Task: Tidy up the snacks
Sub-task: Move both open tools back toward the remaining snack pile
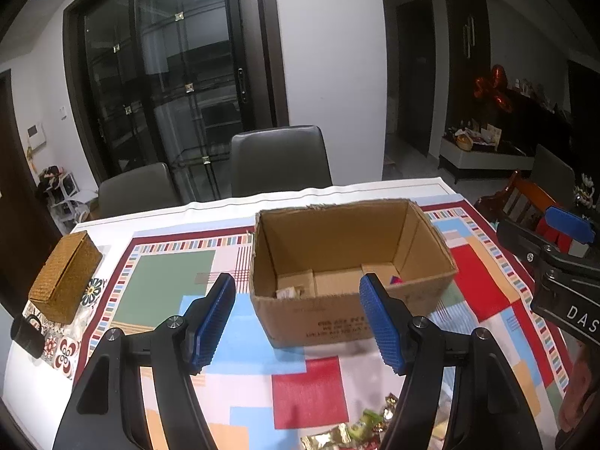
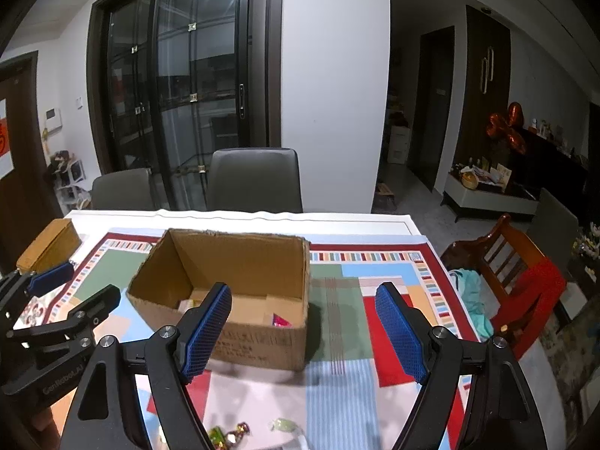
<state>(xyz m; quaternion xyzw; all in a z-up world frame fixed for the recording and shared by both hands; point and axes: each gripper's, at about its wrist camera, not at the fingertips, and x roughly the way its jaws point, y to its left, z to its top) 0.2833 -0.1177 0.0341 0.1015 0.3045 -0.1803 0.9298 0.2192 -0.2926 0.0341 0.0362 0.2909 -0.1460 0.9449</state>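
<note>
From the left wrist view, the left gripper [image 1: 296, 322] has its jaws standing wide with nothing between the blue pads, which hang above the worktop [image 1: 210, 210] and its colourful patterned cloth [image 1: 168, 285]. Just beyond the jaws and a little toward the right pad sits the open cardboard box [image 1: 348, 292]; its near wall shows in the gap between the pads, and small items lie on its floor, among them a pink wrapper [image 1: 394, 280] in the corner past the right pad. Below the jaws, close to the camera and under the right finger, lie loose snacks [image 1: 360, 431] in gold and green wrappers. Well off to the left of the jaws rests a woven box [image 1: 63, 277], with a black mug [image 1: 28, 333] nearer the edge. The right gripper [image 1: 555, 262] enters from the right side. From the right wrist view, the right gripper [image 2: 303, 333] also has its jaws wide apart and holds nothing. The cardboard box [image 2: 232, 300] lies ahead of the left pad, which overlaps its near wall, while the right pad hangs over bare cloth. Wrapped snacks [image 2: 225, 437] lie beneath the jaws, near the left finger. The left gripper [image 2: 56, 300] shows at the left edge, and a wooden chair [image 2: 517, 285] stands off to the right of the jaws.
</note>
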